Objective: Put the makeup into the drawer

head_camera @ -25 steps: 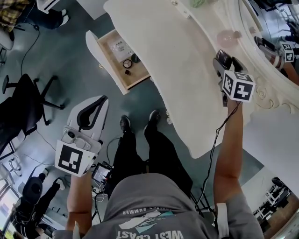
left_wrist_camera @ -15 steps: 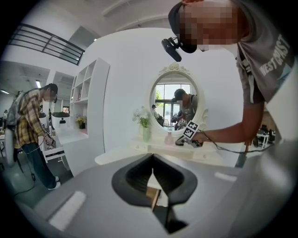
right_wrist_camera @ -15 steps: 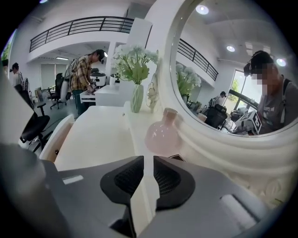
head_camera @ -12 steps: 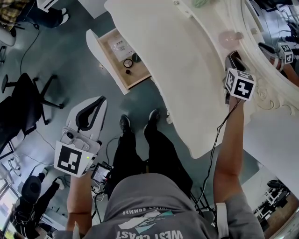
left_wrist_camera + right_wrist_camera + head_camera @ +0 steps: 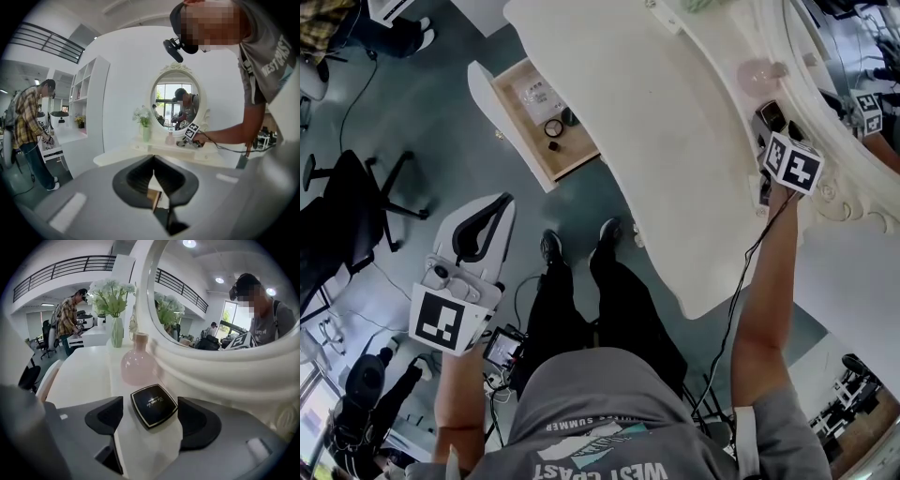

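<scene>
Compact (image 5: 153,405) lay on the bench (image 5: 79,376) between the right tool's (image 5: 152,420) jaws, just opened wide, untouched; pads needed squaring on opposite edges before closing.

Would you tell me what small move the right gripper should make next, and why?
Probably ease the right gripper forward a little and close on the compact. Its jaws have just been opening and stand apart, with the compact lying flat on the table between them, untouched. The drawer stands open.

Drawer (image 5: 486,96) open (right tool (image 5: 772,120) near mirror (image 5: 844,56)).
</scene>
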Tool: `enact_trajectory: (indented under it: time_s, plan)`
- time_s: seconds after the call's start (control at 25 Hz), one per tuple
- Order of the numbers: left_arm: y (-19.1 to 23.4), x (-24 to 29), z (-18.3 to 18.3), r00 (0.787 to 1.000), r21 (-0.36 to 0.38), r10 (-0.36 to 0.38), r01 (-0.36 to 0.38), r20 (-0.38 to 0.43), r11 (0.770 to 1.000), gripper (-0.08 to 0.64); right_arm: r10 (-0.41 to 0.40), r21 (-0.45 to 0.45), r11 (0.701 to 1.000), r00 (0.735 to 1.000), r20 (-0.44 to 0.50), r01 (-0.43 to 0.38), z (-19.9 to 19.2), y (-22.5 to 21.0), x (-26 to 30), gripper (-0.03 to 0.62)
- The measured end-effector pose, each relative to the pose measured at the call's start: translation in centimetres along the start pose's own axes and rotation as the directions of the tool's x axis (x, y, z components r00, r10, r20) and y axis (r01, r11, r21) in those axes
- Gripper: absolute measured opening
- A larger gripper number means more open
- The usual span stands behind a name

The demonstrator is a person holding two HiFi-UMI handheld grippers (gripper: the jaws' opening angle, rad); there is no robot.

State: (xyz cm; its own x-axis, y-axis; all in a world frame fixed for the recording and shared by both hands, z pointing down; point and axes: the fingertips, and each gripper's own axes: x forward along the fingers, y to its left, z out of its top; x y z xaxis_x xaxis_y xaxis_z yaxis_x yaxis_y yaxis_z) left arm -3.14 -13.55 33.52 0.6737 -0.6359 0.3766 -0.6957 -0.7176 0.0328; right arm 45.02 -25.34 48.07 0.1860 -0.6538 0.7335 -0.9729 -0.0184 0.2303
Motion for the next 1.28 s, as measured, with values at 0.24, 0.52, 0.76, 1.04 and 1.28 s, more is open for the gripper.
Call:
enact_trajectory:
  time_s: [0.24, 0.52, 0.76, 1.04, 1.28]
  plan:
    - [-0.2, 1.0, 0.2, 1.000, 0.000, -0.007, 0.007, -0.002, 1.000, 0.002, 0.084, -0.002, 0.997, 0.997, -0.001, -0.084, -0.1, -0.3, 1.0, 0.389]
    - [-0.9, 2.4, 0.4, 1.000, 0.001, -0.017, 0.017, -0.006, 1.000, 0.002, 0.137, -0.036, 0.990, 0.990, 0.015, -0.136, 0.1, -0.4, 1.7, 0.393]
    - [-1.6, 3.4, 0.8, 1.000, 0.003, -0.031, 0.031, -0.003, 1.000, 0.002, 0.150, -0.040, 0.988, 0.988, 0.024, -0.149, -0.1, -0.3, 1.5, 0.391]
    - [-1.9, 3.8, 1.0, 0.999, 0.007, -0.036, 0.036, -0.003, 0.999, 0.002, 0.175, -0.040, 0.984, 0.984, 0.042, -0.174, -0.4, 0.5, -0.2, 0.418]
    - [-2.3, 4.0, 0.9, 0.999, 0.006, -0.043, 0.043, -0.006, 0.999, 0.002, 0.163, 0.097, 0.981, 0.986, 0.035, -0.166, -1.0, 0.2, 0.0, 0.460]
